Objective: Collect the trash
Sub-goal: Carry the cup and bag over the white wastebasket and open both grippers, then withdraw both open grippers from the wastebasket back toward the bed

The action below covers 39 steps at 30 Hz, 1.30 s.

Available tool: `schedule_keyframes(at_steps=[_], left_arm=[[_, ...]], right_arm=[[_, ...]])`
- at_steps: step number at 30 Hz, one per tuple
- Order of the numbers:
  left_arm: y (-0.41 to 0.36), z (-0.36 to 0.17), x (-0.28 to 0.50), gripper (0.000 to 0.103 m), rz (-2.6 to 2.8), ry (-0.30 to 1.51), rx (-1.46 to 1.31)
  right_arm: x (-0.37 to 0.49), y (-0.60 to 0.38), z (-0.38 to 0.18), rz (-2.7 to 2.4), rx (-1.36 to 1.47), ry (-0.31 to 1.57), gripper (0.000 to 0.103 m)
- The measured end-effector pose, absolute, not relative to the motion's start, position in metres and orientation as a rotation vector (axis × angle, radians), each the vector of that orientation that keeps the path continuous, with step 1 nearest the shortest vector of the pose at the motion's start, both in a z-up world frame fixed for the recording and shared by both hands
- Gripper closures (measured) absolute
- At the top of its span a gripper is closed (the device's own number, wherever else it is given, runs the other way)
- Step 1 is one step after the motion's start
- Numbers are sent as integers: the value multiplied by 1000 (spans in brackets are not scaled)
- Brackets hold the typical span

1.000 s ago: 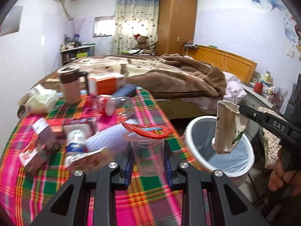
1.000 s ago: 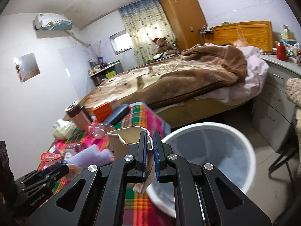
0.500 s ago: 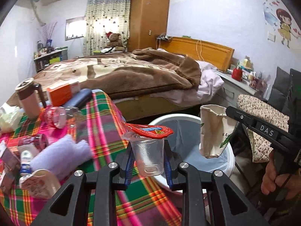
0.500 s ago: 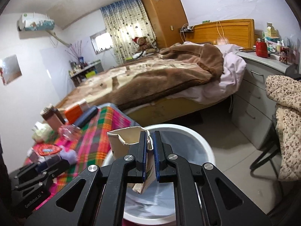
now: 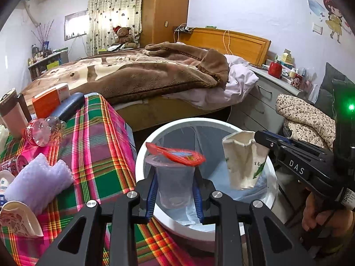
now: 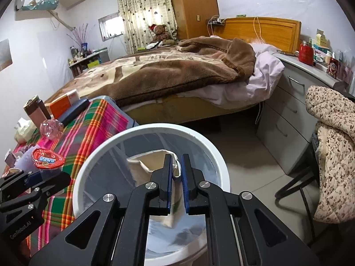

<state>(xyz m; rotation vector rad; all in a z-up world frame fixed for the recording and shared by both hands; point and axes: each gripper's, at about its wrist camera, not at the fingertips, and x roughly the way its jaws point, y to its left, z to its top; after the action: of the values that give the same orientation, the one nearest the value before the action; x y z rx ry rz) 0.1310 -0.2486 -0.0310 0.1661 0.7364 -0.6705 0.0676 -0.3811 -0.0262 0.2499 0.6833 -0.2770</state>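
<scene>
My left gripper (image 5: 175,177) is shut on a clear plastic cup (image 5: 174,182) with a peeled red foil lid (image 5: 175,154), held over the near rim of the white trash bin (image 5: 142,153). My right gripper (image 6: 176,165) is shut on the rim of a crumpled white paper cup (image 6: 146,169), which hangs over the bin's opening (image 6: 88,155). The paper cup also shows in the left wrist view (image 5: 243,159), with the right gripper (image 5: 264,138) beside it. The left gripper and red lid (image 6: 47,159) show at the left of the right wrist view.
A plaid-covered table (image 5: 97,146) left of the bin holds a purple sponge (image 5: 37,181), a pink glass jar (image 5: 40,130), an orange box (image 5: 51,99), a brown mug (image 5: 12,113) and other litter. A bed (image 5: 137,75) is behind, grey drawers (image 6: 286,115) to the right.
Both grippers have moved right, off the table and over the bin. The plastic cup now hangs over the bin's near rim and the paper cup sits lower over its opening.
</scene>
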Motion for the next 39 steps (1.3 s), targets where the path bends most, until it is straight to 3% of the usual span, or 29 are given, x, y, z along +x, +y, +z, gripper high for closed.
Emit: schedule_keyframes(at_steps=[2, 4, 6, 18, 19, 21, 39], left_arm=[[-249, -32, 132, 64, -675, 735, 160], [-249, -33, 132, 50, -674, 737, 161], [-249, -33, 132, 50, -678, 740, 156], [-230, -21, 128, 38, -651, 719, 128], [-227, -20, 128, 38, -647, 716, 126], [-221, -17, 126, 38, -643, 710, 115], [-126, 13, 112, 38, -506, 641, 30]], right_arm=[[68, -381, -27, -274, 253, 695, 92], [67, -382, -27, -279, 247, 694, 82], [66, -383, -27, -283, 246, 691, 64], [60, -370, -17, -282, 226, 657, 62], [60, -366, -14, -282, 216, 652, 60], [58, -361, -10, -280, 202, 638, 45], [56, -298, 21, -209, 106, 526, 44]])
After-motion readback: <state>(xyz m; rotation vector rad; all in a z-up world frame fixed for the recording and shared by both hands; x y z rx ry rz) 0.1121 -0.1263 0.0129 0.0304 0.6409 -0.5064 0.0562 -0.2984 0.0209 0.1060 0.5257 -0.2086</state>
